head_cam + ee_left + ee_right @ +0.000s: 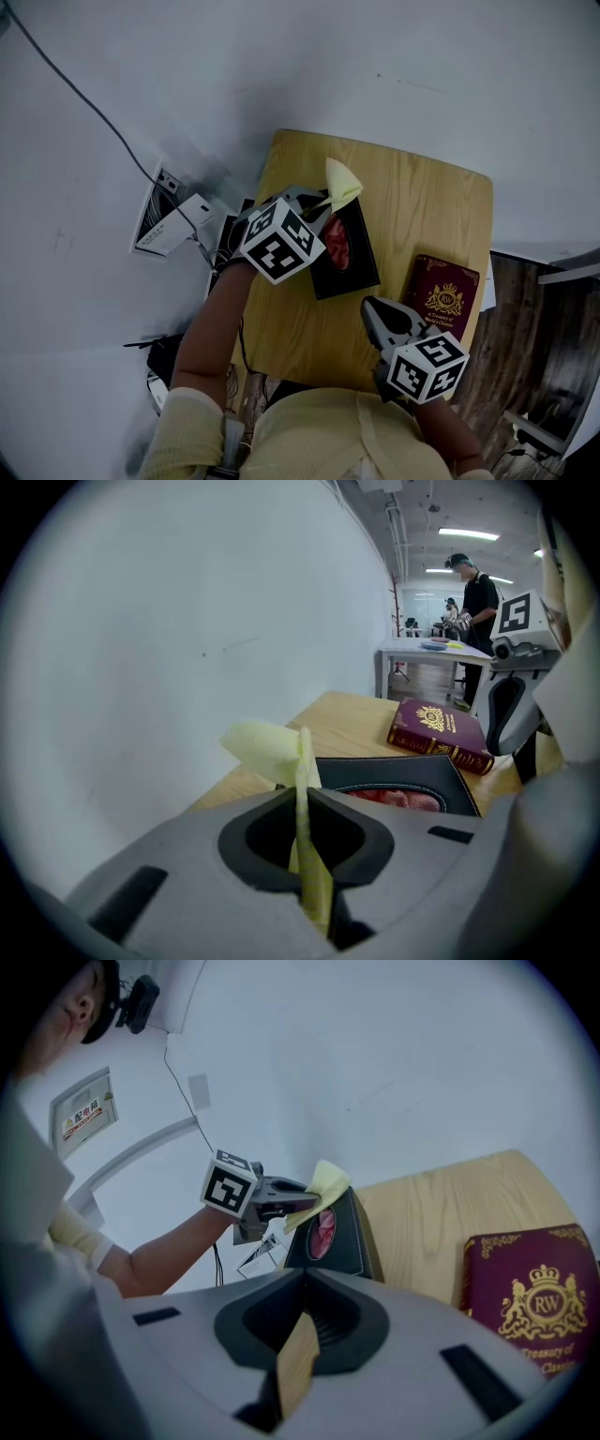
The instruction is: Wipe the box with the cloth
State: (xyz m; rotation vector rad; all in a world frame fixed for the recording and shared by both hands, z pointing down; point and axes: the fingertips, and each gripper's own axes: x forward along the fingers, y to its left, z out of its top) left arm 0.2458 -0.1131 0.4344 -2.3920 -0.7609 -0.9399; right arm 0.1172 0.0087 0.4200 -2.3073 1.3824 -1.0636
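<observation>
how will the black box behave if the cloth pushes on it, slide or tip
Probably slides: the black box sits flat on the smooth wooden table, with nothing holding it. Tipping looks unlikely. Its oval top opening suggests it is hollow, so fairly light.

Pinched in the left claw (pixel 317 208), the cloth (pixel 343 182) looks thin, soft and matt. Just beneath that claw, the box (pixel 362 272) has a matt leather-like skin; the table (pixel 422 197) is smooth, pale grained wood.

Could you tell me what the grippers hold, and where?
The left gripper pinches the yellow cloth by one end; right gripper is shut on nothing.
</observation>
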